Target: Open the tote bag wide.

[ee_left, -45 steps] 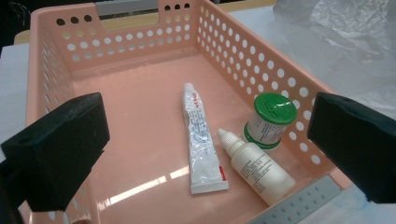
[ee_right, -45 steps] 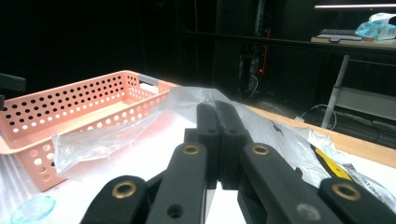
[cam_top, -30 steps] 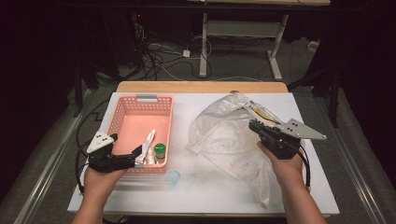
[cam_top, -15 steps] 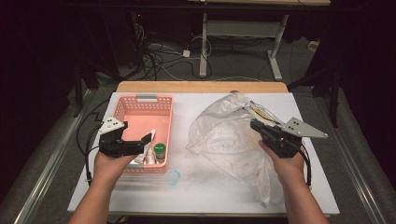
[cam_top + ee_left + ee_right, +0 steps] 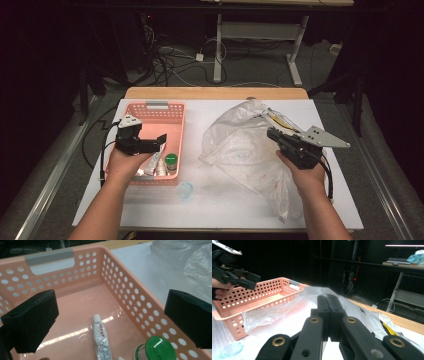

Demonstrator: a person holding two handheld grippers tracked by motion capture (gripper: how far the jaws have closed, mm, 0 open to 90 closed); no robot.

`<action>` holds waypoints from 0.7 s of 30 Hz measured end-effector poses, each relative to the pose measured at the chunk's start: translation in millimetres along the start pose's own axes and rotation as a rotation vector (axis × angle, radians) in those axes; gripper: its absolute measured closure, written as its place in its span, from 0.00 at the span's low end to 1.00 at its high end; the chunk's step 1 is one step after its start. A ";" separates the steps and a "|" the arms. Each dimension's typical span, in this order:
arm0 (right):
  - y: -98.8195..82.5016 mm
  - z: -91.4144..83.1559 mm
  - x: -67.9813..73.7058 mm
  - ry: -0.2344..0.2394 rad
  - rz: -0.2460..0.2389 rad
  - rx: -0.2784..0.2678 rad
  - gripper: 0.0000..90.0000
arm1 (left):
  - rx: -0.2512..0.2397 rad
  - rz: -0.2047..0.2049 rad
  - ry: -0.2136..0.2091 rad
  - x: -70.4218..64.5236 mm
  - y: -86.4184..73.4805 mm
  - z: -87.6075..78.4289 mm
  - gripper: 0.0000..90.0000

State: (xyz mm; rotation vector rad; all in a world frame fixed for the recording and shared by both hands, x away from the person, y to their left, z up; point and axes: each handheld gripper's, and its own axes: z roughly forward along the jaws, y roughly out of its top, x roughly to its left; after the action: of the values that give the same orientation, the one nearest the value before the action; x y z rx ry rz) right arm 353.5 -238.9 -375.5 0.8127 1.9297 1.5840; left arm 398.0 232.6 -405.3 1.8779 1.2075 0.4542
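Observation:
A pink perforated basket [image 5: 175,117] stands at the table's left. In it lie a white tube [image 5: 101,340] and a green-lidded jar [image 5: 156,350], also seen as jar [image 5: 171,160]. My left gripper [image 5: 159,142] hovers over the basket's left side, pointing right. In the left gripper view the left gripper [image 5: 110,322] stands wide open and holds nothing, with the tube below it. A crumpled clear plastic bag [image 5: 240,147] lies to the right of centre. My right gripper [image 5: 272,134] is at the bag's right edge. Seen along its own jaws, the right gripper [image 5: 328,303] is shut on the film.
A small clear bluish lid [image 5: 186,190] lies on the white table top [image 5: 200,210] in front of the basket. A yellow item [image 5: 280,120] shows inside the bag's far end. The grey basket handle [image 5: 50,256] is on its far wall. Cables trail off the table's left edge.
My left gripper has moved from the basket's near left corner away from me and over the basket's left rim. The right gripper and the bag have not moved.

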 end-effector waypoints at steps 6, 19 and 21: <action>0.2 -0.3 -1.3 -0.003 0.000 -0.004 1.00 | 0.061 -0.022 0.009 10.0 0.9 10.0 0.00; 0.1 -0.4 -1.3 0.000 0.007 -0.002 1.00 | 0.243 -0.014 0.042 18.7 3.4 29.1 0.00; 0.2 -0.7 -1.7 0.001 0.004 -0.004 1.00 | 0.264 -0.016 0.045 18.1 3.3 31.8 0.01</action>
State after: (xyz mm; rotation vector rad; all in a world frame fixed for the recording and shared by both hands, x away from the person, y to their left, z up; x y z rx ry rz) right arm 354.1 -240.6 -375.2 0.8153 1.9265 1.5904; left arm 429.9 233.4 -423.6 2.0880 1.3656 0.3423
